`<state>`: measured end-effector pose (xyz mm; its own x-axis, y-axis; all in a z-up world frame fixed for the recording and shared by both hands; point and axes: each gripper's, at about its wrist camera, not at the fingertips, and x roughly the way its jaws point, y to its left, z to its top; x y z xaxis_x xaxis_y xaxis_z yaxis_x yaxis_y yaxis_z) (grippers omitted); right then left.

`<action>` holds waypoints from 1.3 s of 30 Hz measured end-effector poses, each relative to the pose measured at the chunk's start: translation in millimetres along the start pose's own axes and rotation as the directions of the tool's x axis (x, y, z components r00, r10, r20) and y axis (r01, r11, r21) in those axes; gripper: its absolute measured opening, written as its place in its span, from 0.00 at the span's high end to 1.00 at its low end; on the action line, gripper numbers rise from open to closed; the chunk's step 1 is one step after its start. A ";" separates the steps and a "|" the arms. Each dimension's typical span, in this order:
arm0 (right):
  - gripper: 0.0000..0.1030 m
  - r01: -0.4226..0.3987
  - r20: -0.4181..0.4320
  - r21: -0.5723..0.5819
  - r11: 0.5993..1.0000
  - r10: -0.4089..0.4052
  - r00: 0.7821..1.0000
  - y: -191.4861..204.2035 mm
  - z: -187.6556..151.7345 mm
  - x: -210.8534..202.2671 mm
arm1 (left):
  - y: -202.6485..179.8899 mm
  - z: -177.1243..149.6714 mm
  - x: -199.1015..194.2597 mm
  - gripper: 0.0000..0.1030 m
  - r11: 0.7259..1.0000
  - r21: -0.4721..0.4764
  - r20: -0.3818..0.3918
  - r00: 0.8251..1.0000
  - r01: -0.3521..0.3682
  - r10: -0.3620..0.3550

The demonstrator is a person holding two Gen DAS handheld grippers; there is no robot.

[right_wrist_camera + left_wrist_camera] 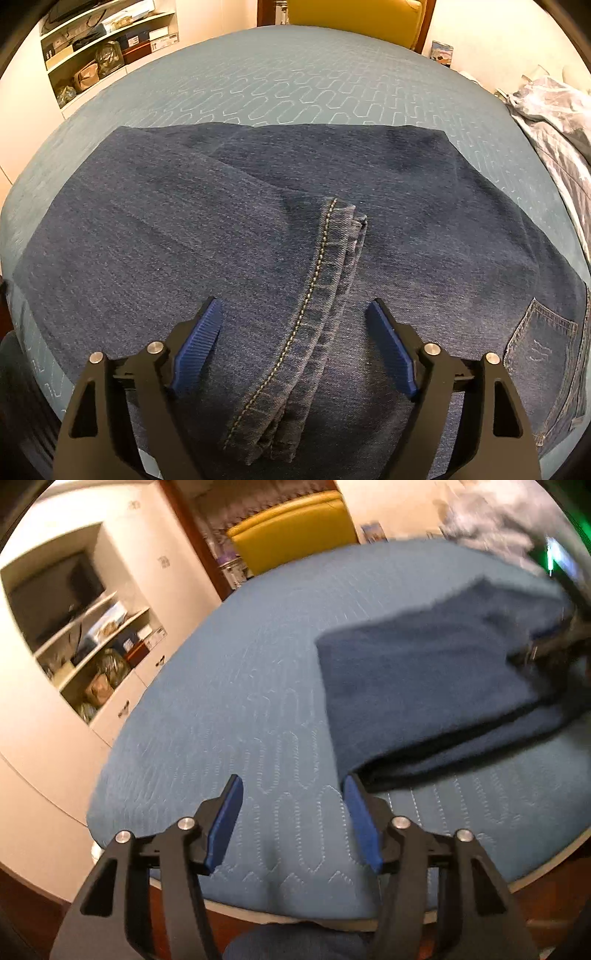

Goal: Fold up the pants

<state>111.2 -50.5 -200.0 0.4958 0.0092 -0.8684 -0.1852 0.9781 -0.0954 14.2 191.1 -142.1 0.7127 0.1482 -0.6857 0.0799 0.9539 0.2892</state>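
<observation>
Nearest the right wrist camera, the right hand-held gripper (293, 332) is standing released, its ribbed blue pads straddling the stitched hem (317, 306) without pressing it; closing crookedly is likely bunching the thick denim and spoiling the fold. The pants (184, 221) are lying folded flat on the quilted blue table (295, 85). The left hand-held gripper (291, 812) is hovering empty beside their edge.
</observation>
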 end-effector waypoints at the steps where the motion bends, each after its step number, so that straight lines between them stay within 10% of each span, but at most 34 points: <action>1: 0.22 -0.003 0.001 0.008 1.000 0.003 1.000 -1.0 0.2 -0.5 | 5.2 4.8 -4.0 0.52 0.999 -0.029 0.009 0.999 0.031 -0.031; 5: 0.15 0.002 0.029 0.014 1.000 -0.002 1.000 -3.4 1.2 -4.2 | 8.3 56.0 7.0 0.55 0.950 -0.201 0.029 0.971 0.238 -0.237; 8: 0.14 -0.048 0.035 0.083 0.995 0.046 0.998 -15.0 -2.5 -3.7 | -16.1 92.6 44.9 0.52 0.859 -0.286 -0.013 0.894 0.426 -0.447; 11: 0.14 -0.058 0.046 0.147 0.987 0.052 0.998 -20.0 -6.6 -2.5 | -50.4 111.5 82.6 0.52 0.882 -0.261 -0.123 0.893 0.393 -0.434; 17: 0.05 -0.014 0.040 0.189 0.982 0.007 0.999 -13.7 -10.5 -1.4 | -82.8 119.1 111.9 0.03 0.900 -0.247 -0.202 0.890 0.359 -0.410; 24: 0.05 -0.063 0.047 0.167 0.984 0.056 0.997 -26.5 -9.0 -2.7 | -100.6 108.1 103.1 0.02 0.925 -0.188 -0.145 0.922 0.330 -0.359; 28: 0.05 -0.118 0.136 0.233 0.965 0.088 0.987 -44.8 -8.2 -25.8 | -75.7 115.7 80.7 0.26 0.917 -0.210 -0.047 0.933 0.340 -0.357; 30: 0.05 -0.082 0.177 0.226 0.971 0.041 0.983 -48.7 2.8 -37.6 | -70.4 124.4 81.8 0.64 0.929 -0.170 -0.059 0.938 0.328 -0.342; 36: 0.44 -0.092 0.120 0.224 0.970 0.067 0.991 -47.6 43.7 -18.8 | -52.1 143.0 125.0 0.81 0.901 -0.184 -0.156 0.893 0.394 -0.422; 39: 0.53 -0.066 0.030 0.228 0.971 0.061 0.998 -52.9 48.9 11.1 | -34.5 143.5 152.8 0.96 0.920 -0.209 -0.208 0.905 0.330 -0.372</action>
<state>168.0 -91.9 -180.9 0.5090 0.0750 -0.8575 -0.0191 0.9969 0.0759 220.3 143.3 -161.0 0.4700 -0.1665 -0.8668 0.1631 0.9815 -0.1001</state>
